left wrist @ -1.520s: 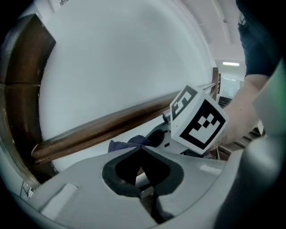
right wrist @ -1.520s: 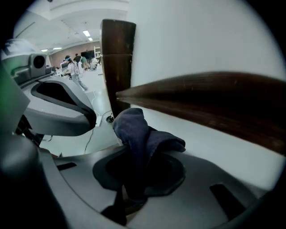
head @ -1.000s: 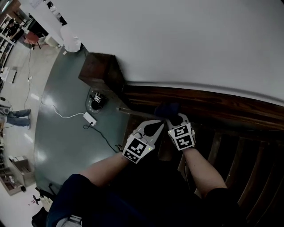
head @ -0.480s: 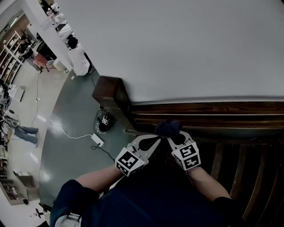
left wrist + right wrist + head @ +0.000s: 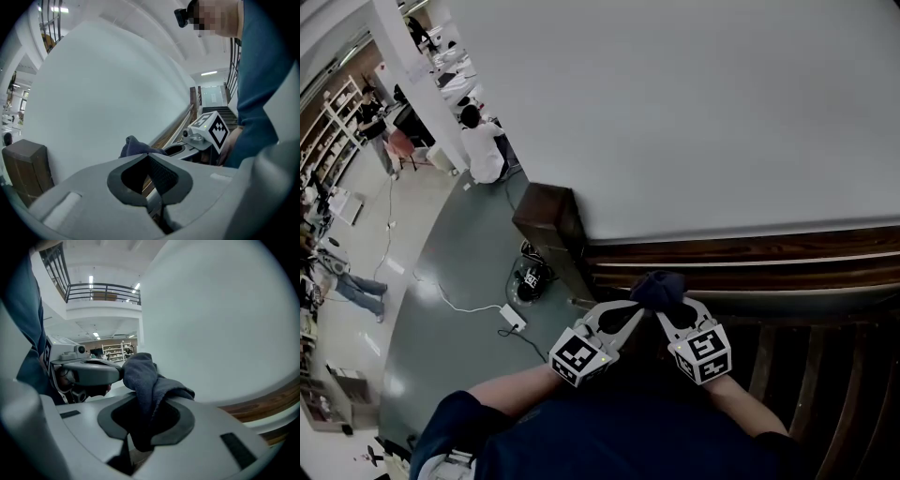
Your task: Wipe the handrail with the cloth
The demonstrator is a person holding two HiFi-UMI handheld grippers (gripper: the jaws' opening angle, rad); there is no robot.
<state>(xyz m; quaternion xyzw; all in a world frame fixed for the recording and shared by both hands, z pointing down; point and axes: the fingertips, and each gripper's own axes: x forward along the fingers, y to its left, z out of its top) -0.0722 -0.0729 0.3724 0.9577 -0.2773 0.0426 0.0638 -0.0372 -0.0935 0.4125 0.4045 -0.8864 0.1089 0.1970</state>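
A white wall [image 5: 694,112] rises behind the dark wooden handrail [image 5: 787,246], which ends at a square newel post [image 5: 546,220]. The right gripper [image 5: 673,317] has its jaws clamped on a bunched dark blue cloth [image 5: 659,289], held at the rail near the post. The left gripper [image 5: 628,314] sits just beside the cloth, its jaws closed together with nothing between them.
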